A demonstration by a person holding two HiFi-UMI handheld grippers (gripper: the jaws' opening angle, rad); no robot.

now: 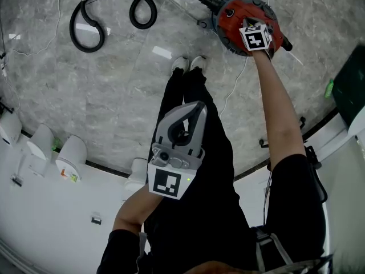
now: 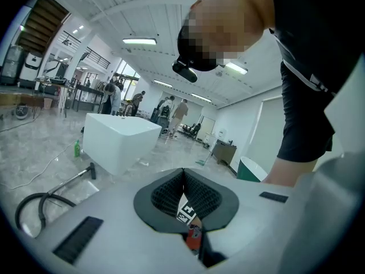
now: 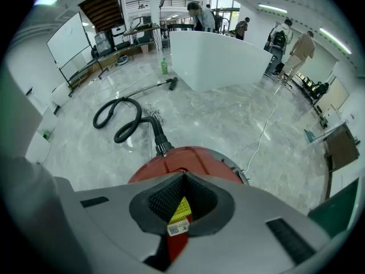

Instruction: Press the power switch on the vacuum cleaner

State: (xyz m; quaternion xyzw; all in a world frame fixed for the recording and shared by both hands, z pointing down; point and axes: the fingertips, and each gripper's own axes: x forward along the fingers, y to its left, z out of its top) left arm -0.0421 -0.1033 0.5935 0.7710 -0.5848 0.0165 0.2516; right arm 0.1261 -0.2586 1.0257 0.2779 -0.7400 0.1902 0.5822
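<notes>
Left gripper point(image 2: 183, 172) is up close against the body, jaws pinched together on nothing. Further out the right gripper point(image 3: 183, 177), also closed and empty, sits right over the red vacuum cleaner point(image 1: 231, 17) on the floor point(image 1: 114, 90) past the person's shoes; I can't pick out the switch itself. Hard shell, hefty body, probably on castors: push straight down with closed tips so it doesn't roll. Black hose point(image 1: 85, 30) loops beyond over glossy marble, with a white block point(image 3: 217, 59) deep in the open hall.
</notes>
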